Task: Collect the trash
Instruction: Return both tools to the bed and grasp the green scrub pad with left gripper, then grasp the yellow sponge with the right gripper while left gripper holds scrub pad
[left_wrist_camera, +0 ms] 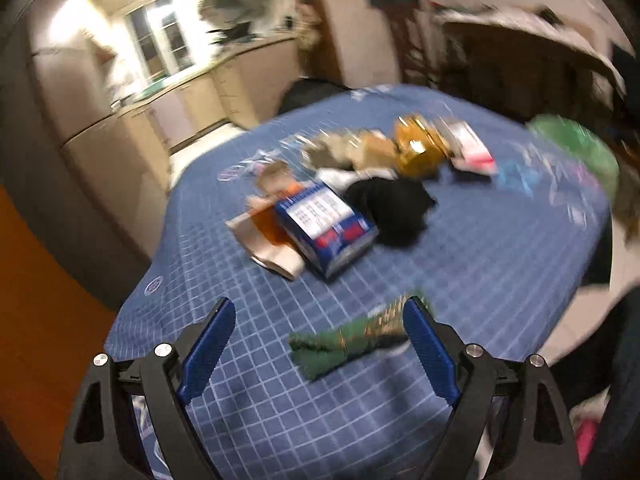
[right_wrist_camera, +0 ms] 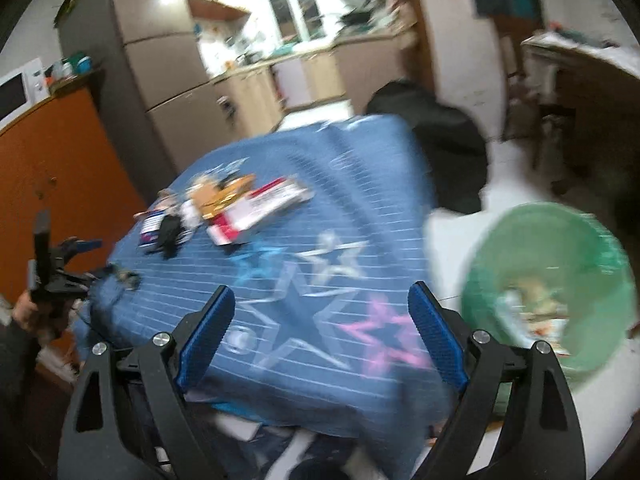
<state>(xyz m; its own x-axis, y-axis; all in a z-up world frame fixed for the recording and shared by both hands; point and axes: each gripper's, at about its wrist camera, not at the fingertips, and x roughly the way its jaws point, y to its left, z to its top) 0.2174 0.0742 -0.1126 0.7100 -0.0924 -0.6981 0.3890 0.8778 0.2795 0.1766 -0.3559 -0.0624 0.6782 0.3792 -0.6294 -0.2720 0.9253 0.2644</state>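
Left wrist view shows the left gripper (left_wrist_camera: 320,320) spread wide over the blue tablecloth (left_wrist_camera: 460,260), a green wrapper (left_wrist_camera: 344,340) lying loose between its fingers, while the right gripper (right_wrist_camera: 320,312) gapes empty beside what looks, through blur, like a green bin (right_wrist_camera: 552,280).

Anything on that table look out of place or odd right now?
One green wrapper lies alone near the table's front edge, apart from the litter pile mid-table. Nothing looks spilled. The green bin stands beside the table.
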